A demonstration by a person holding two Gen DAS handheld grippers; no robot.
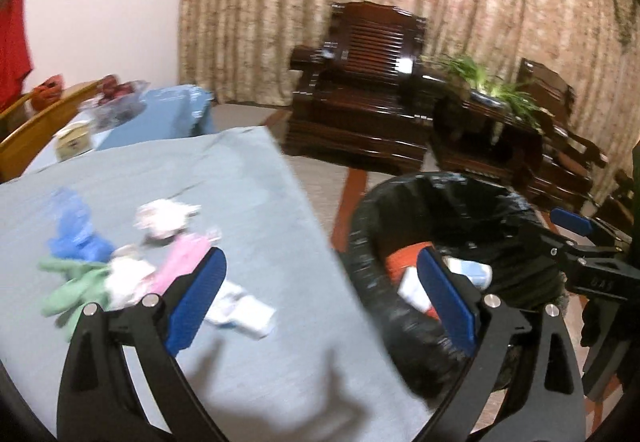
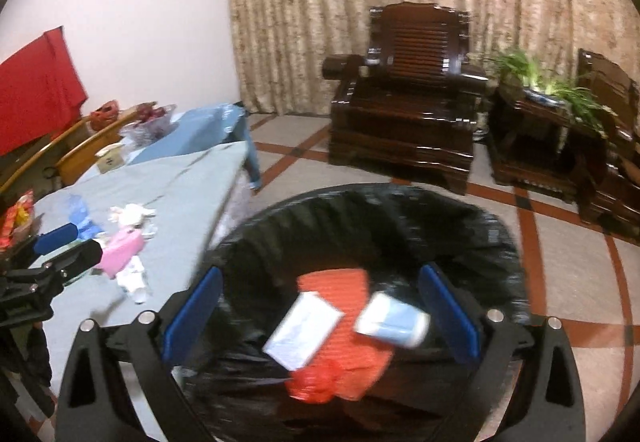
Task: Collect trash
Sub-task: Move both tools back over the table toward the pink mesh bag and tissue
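A black-lined trash bin [image 2: 400, 209] stands beside the table's right edge; it also shows in the left wrist view [image 1: 368, 242]. In it lie a red bag [image 2: 344, 322], a white packet [image 2: 304, 328] and a white-and-blue packet [image 2: 394, 320]. My right gripper [image 2: 320, 314] is open and empty above the bin. My left gripper [image 1: 324, 298] is open and empty over the table's right edge. On the grey-blue tablecloth [image 1: 248, 177] lies a pile of trash: blue [image 1: 76, 238], green [image 1: 72, 286], pink [image 1: 180, 262] and white crumpled pieces [image 1: 164, 219], and a white wrapper [image 1: 244, 314].
A second table with a tissue box [image 1: 74, 141] and a bag of fruit [image 1: 116, 97] stands behind on the left, with wooden chairs [image 1: 36, 129]. Dark wooden armchairs [image 2: 404, 109] and a side table with a plant [image 2: 548, 93] stand by the curtain. Snack packets [image 2: 16, 222] lie at the table's left.
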